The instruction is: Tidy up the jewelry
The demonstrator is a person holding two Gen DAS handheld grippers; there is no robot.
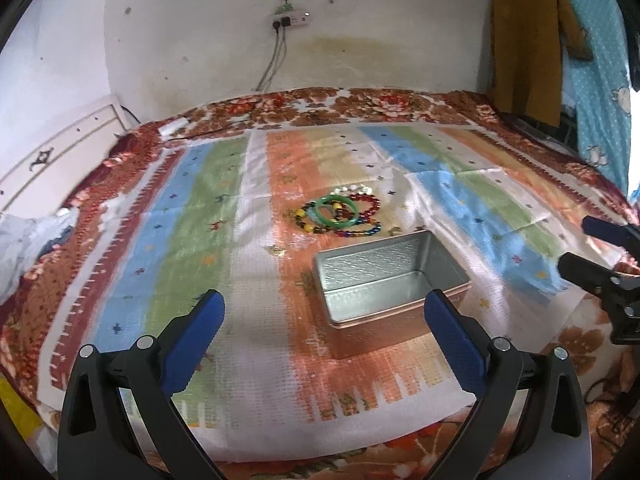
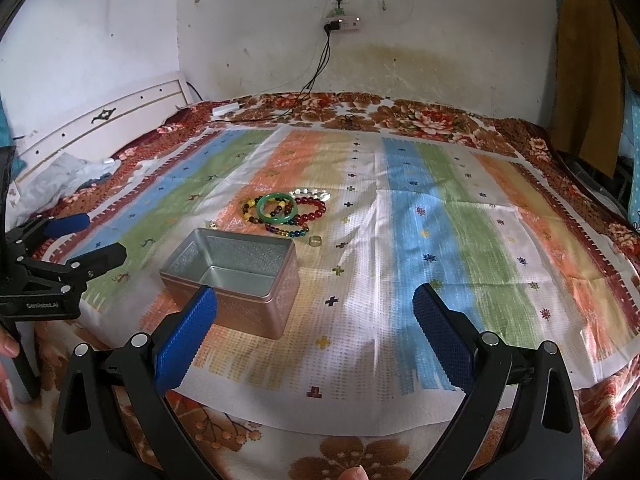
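Note:
A pile of bracelets lies on the striped cloth [image 1: 224,240]: a green bangle [image 1: 335,211] on top of red, dark and multicoloured bead bracelets [image 1: 368,204] and a pale bead bracelet [image 1: 356,189]. The pile also shows in the right wrist view, with the green bangle [image 2: 277,208] and a small yellow ring [image 2: 315,241] beside it. An open, empty metal tin [image 1: 380,280] stands just in front of the pile; it also shows in the right wrist view [image 2: 236,272]. My left gripper [image 1: 324,320] is open and empty, short of the tin. My right gripper [image 2: 316,320] is open and empty, to the tin's right.
The cloth lies on a floral bedspread [image 2: 400,112]. A white headboard [image 2: 100,128] stands at the left, crumpled clothes [image 2: 68,176] near it. A power strip [image 2: 342,22] with cables hangs on the back wall. Brown and blue fabric [image 1: 560,40] hangs at the right.

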